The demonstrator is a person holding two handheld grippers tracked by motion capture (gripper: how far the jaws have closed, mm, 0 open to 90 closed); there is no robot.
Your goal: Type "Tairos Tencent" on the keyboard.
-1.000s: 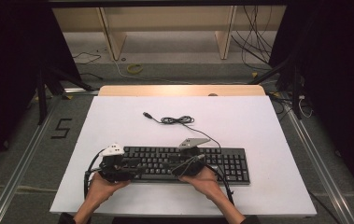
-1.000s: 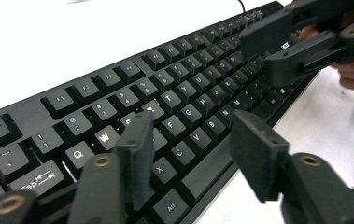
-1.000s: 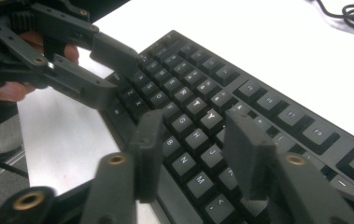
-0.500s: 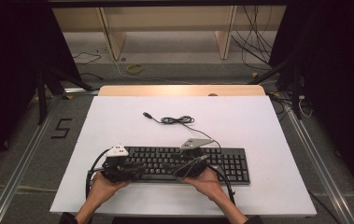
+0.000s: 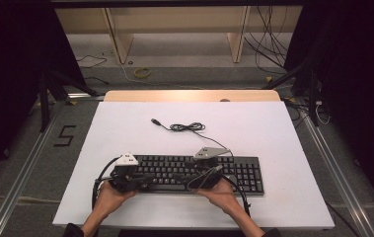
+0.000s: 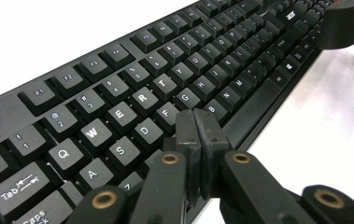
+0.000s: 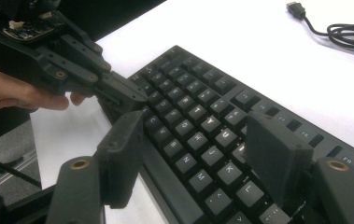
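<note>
A black keyboard point(image 5: 243, 174) lies across the near part of the white table point(image 5: 273, 133). My left gripper point(image 6: 195, 119) is over its left letter keys, near the front row. Its jaws have just been closing and are now pressed together with nothing between them. In the high view, the left gripper point(image 5: 142, 181) is at the keyboard's left front. My right gripper point(image 7: 198, 128) hovers over the middle letter keys. Its jaws have just been opening and stand wide apart, holding nothing. The left gripper point(image 7: 123, 95) points in from the left in the right gripper view.
The keyboard's cable point(image 5: 184, 127) lies coiled on the table behind it, and its USB plug point(image 7: 296, 8) is loose. A wooden strip point(image 5: 189, 95) edges the far side. Metal rails point(image 5: 21, 168) run along the floor on both sides.
Both hands stay at the keyboard's front edge. The grey plates on top of both grippers have shifted slightly to the right.
</note>
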